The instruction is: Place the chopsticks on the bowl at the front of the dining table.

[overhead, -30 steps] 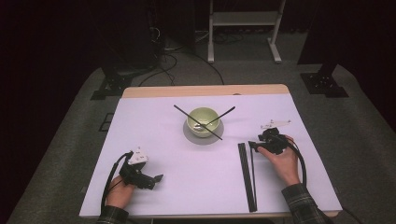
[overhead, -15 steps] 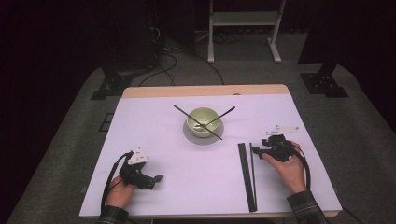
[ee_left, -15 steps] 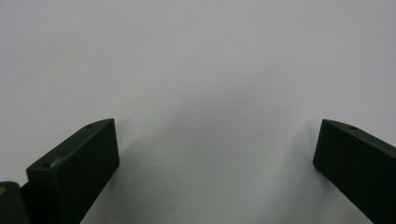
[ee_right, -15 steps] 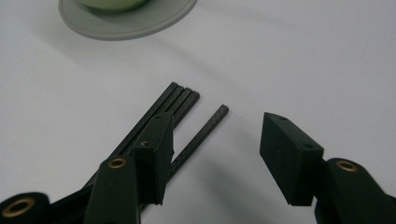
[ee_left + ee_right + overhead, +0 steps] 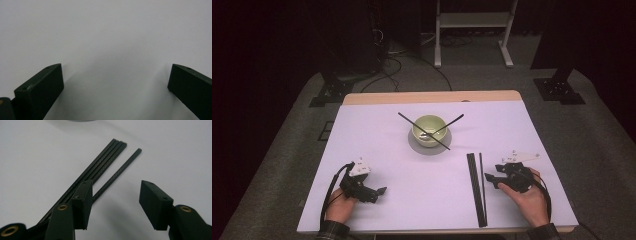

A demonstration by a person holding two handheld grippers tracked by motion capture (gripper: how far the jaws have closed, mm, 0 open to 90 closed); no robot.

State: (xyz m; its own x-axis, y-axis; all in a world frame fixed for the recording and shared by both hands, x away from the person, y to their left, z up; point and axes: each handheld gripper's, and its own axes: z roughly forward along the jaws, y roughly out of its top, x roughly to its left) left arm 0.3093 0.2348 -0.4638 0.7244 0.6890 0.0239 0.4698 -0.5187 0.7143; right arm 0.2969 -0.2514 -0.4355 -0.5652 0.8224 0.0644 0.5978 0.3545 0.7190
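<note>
Since the earlier frame the right gripper [image 5: 490, 181], jaws apart and empty, has been drawn toward the table's near edge, just beside the black sticks [image 5: 476, 187], whose long axis runs near-to-far at its left, while the left gripper [image 5: 379, 193] is held open well apart.
</note>
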